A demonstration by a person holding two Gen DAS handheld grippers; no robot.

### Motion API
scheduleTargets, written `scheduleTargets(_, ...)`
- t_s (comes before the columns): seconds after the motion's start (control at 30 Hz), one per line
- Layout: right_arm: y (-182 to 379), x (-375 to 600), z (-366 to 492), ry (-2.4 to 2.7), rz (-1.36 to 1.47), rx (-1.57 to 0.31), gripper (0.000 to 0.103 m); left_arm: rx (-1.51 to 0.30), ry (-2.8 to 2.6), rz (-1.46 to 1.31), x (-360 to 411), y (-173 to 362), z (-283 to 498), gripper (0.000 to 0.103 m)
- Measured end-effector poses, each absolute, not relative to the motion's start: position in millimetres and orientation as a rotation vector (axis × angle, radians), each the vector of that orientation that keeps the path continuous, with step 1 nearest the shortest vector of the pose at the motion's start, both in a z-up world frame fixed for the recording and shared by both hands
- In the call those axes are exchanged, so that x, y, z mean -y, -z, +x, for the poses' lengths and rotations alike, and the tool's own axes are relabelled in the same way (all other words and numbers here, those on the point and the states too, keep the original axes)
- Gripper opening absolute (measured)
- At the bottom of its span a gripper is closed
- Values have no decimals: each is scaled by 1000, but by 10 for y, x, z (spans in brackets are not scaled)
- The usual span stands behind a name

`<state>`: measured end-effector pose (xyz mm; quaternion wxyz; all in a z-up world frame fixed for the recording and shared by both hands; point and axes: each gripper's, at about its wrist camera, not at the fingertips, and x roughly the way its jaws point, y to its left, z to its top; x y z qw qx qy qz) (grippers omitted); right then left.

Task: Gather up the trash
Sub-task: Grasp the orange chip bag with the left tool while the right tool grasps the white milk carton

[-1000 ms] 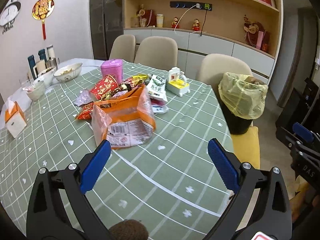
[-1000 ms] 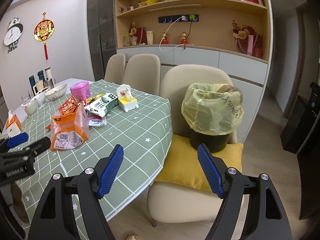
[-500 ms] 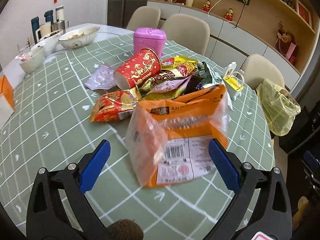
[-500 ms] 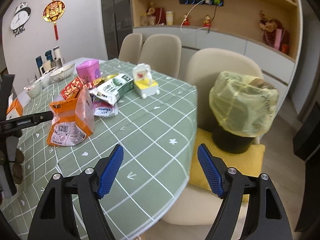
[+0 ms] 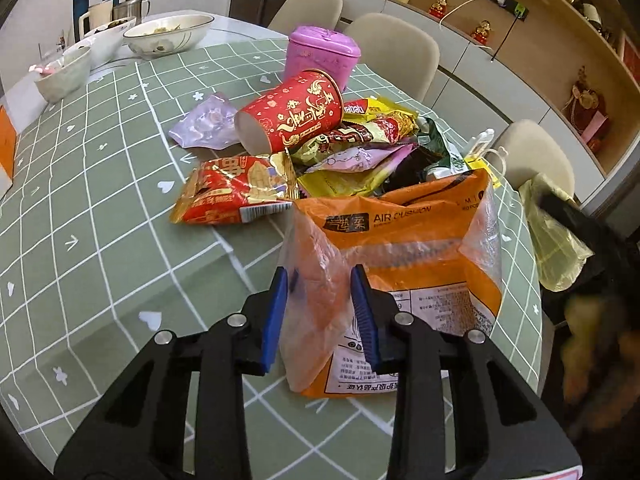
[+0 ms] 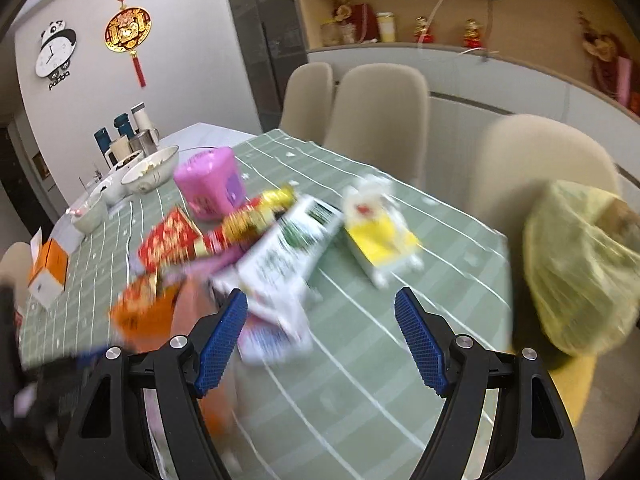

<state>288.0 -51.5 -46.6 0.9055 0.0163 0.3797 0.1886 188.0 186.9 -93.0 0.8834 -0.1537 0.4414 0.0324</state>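
Left tongs (image 5: 319, 306): just been closing, now narrow, blue pads either side of the clear near corner of the orange air-cushion bag (image 5: 404, 264); film bunched between them and seemingly pinched.
Right tongs (image 6: 320, 336): wide, nothing between, hanging over the pile's right edge.
Bag position: upright at the near end of the litter heap on the green checked surface (image 5: 92, 216).
Handling: thin plastic, light, floppy, slick; likely to crumple and slide unless gripped deep on a gathered fold or the top seam rather than one layer.
Beyond it: red foil snack packet (image 5: 232, 192), red paper cup (image 5: 292, 112) on its side, mixed wrappers, pink tin (image 5: 324, 54).
Destination, judged: yellow-lined bin (image 6: 580, 268) on the chair beside the surface.
Hard to read: right view smeared by motion, wrappers there indistinct; bag's contents unseen; dark blurred shape at the left view's right margin unidentifiable.
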Motion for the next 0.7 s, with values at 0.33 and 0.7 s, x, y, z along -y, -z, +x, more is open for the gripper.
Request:
scheduleTargets(0.33,846,-142,3901,-351,56,-952,72,-909,-54,-362,-2008,939,1798,34)
scheduleTargets(0.7,606,30,3522,-524,-75,-930,20,-939,-129,-393,-1963,1033,1917,40)
